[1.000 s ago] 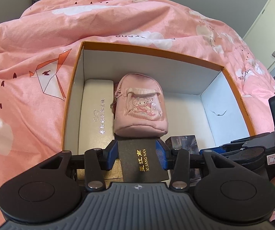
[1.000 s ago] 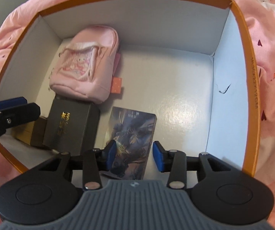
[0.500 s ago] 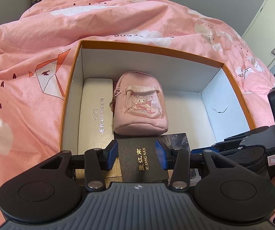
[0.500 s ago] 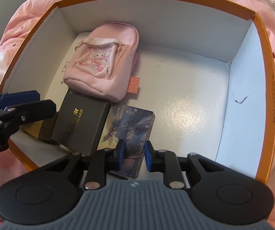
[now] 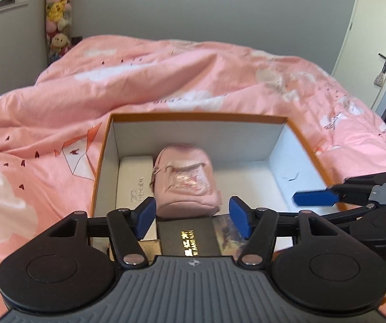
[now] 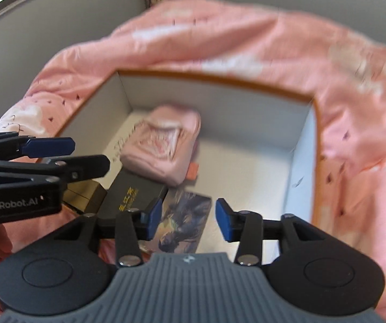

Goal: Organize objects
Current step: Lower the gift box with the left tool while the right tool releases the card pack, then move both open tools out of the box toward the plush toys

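Note:
An orange-rimmed white box point(image 5: 104, 150) lies on the pink bed. Inside are a pink mini backpack point(image 5: 184, 183), a white glasses case point(image 5: 133, 180), a black box with gold letters point(image 5: 188, 238), a small brown box point(image 6: 85, 196) and a picture card point(image 6: 184, 220). My left gripper point(image 5: 193, 218) is open and empty, above the black box point(image 6: 133, 196). My right gripper point(image 6: 187, 216) is open and empty, above the card. The backpack point(image 6: 163, 142) and the box rim point(image 6: 219, 78) also show in the right wrist view, blurred.
The pink duvet point(image 5: 166, 80) surrounds the box. A grey wall, a column of plush toys point(image 5: 56, 21) and a window stand at the back left. A door point(image 5: 381, 40) is at the right. The box floor on the right point(image 6: 246, 167) is bare.
My left gripper has let go of the black box and opened. My right gripper has opened again. Both have pulled back and lifted, tilting up to show the room.

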Demonstrator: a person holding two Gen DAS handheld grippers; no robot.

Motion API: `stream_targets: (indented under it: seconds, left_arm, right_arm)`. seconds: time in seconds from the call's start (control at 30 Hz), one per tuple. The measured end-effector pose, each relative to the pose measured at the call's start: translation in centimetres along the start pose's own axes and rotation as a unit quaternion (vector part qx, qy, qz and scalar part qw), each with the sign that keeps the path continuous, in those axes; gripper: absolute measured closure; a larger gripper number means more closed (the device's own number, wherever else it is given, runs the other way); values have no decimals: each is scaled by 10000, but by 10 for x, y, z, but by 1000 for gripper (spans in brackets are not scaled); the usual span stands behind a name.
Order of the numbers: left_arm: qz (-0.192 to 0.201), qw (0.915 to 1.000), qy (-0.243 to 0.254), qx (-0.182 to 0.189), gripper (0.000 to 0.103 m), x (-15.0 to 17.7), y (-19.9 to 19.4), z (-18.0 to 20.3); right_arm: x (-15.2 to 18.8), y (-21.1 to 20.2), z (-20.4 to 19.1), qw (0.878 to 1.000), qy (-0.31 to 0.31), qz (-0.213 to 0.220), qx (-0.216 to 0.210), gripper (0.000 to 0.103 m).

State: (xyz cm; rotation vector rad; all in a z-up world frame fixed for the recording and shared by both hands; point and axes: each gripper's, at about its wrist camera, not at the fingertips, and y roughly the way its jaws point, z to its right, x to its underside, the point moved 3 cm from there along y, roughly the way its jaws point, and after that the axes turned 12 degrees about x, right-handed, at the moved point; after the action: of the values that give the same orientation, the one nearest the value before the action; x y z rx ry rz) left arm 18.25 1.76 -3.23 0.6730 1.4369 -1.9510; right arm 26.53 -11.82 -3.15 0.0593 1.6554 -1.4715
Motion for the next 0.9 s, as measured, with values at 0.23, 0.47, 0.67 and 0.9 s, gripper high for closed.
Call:
stream_targets:
  seconds: [0.23, 0.47, 0.67, 0.9]
  left_arm:
    - [445, 9988, 145, 119, 16, 7, -30, 19]
    - [655, 9964, 8, 531, 15, 19, -42, 32]
    - [643, 9937, 533, 746, 15, 37, -42, 55]
    - [161, 9928, 853, 831, 15, 52, -25, 73]
  right_arm:
    - [11, -56, -1, 9941, 80, 928, 552, 20]
    - [38, -100, 11, 9836, 356, 1310, 1190, 12]
    - [59, -113, 25, 9792, 842, 1177, 1421, 12]
    - [89, -112, 44, 9742, 1301, 717, 1700, 12]
